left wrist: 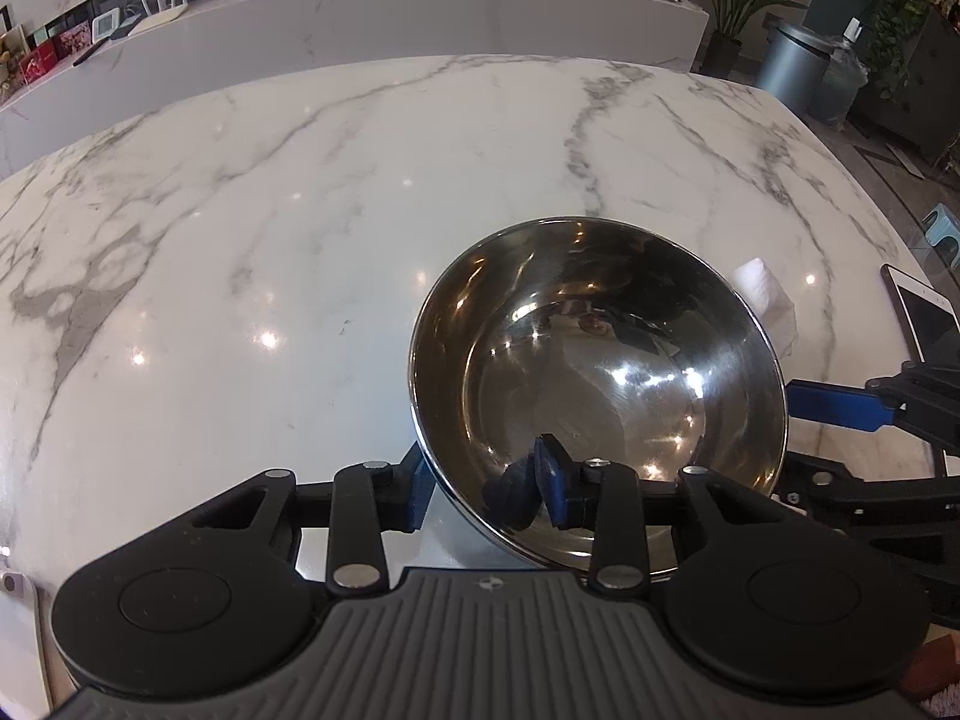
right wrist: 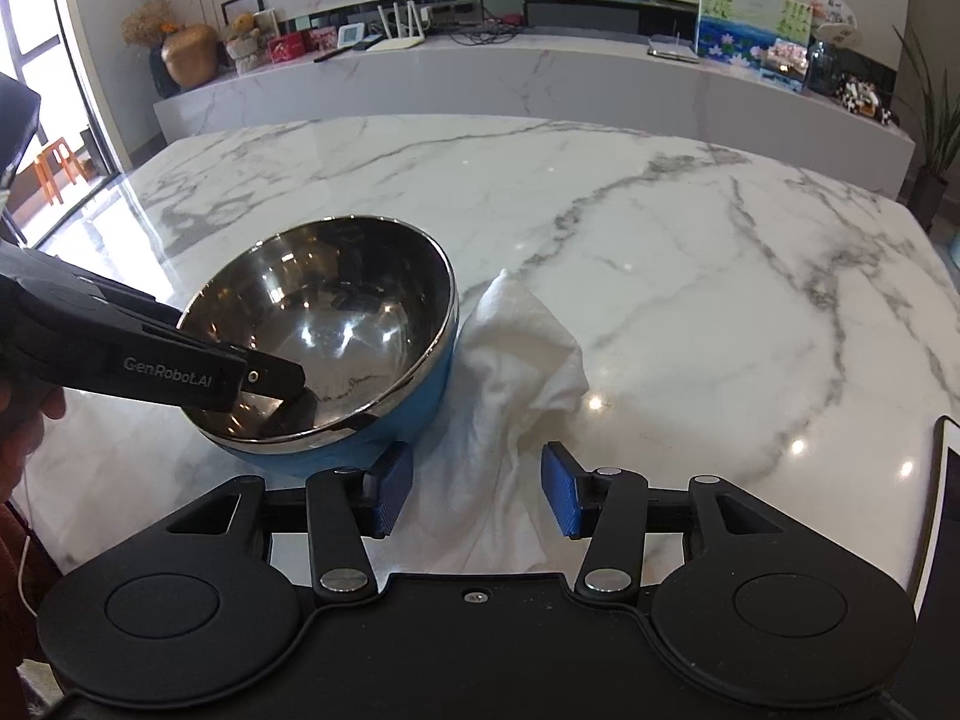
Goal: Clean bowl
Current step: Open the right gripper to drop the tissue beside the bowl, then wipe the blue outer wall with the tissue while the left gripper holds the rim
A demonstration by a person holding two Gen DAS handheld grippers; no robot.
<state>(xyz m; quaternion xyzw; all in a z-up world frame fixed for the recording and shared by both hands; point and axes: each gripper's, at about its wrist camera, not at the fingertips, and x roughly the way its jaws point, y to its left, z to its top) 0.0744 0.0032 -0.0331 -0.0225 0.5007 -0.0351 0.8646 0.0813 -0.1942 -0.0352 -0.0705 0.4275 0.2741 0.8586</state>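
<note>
Two grippers at the bowl, cloth not yet picked up

Both tools are at work on the marble table (right wrist: pixel 690 252). The left gripper (left wrist: pixel 480 480) has its jaws spread across the rim of the bowl (left wrist: pixel 600 360), one pad inside, one outside; whether they pinch the wall I cannot tell. The bowl sits tipped on the table, touching the white cloth (right wrist: pixel 516 360). The right gripper (right wrist: pixel 477 489) hangs open over that cloth. Judging by this, wiping hasn't begun; next comes closing on the cloth.
</note>
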